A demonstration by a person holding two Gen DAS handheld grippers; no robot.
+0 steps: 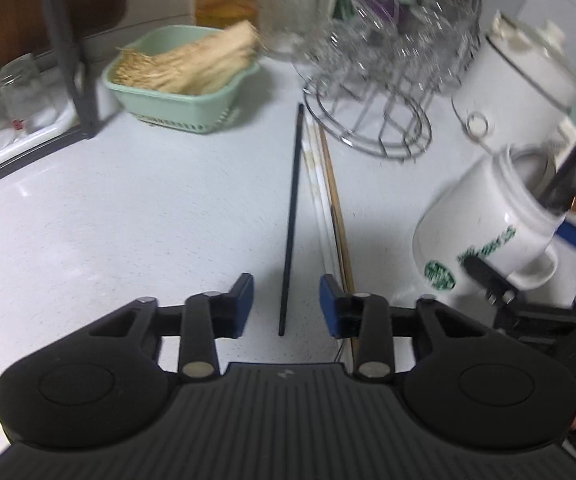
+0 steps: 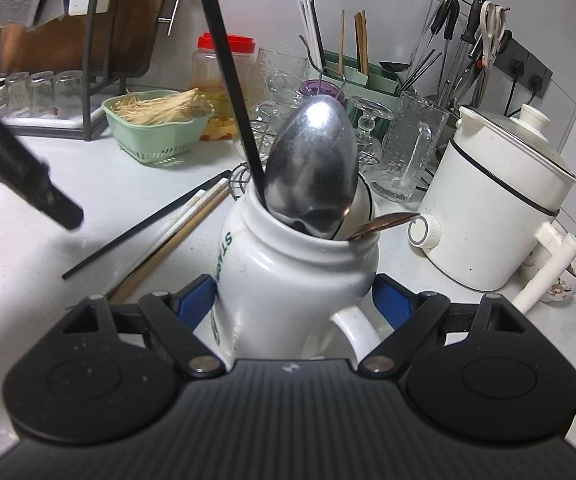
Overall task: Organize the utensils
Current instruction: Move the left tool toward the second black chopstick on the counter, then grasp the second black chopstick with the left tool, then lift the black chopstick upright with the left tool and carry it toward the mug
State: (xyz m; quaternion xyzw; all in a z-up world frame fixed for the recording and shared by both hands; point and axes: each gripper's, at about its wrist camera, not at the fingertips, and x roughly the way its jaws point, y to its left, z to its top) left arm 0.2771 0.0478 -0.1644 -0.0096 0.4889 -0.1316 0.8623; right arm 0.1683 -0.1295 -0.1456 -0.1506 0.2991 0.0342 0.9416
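1. The right hand-held gripper (image 2: 293, 300) is clamped on the white mug (image 2: 288, 276), tipped so its mouth leans away from the gripper, probably so more utensils slide in easily.
2. Already inside the mug: a big steel spoon (image 2: 311, 168), a black chopstick (image 2: 228, 76) and a copper-coloured spoon (image 2: 383, 222) poking over the rim.
3. Left of the mug, loose chopsticks lie side by side on the desk (image 1: 128, 220): a black chopstick on the desk (image 1: 291, 220), pale ones (image 1: 319, 184) and a wooden one (image 1: 333, 184).
4. The left hand-held gripper (image 1: 286, 306) is low over them, its jaws straddling the near end of the black one, not pressing it; released, I'd say.
5. Next up, likely: pinch that stick and carry it right, into the mug.
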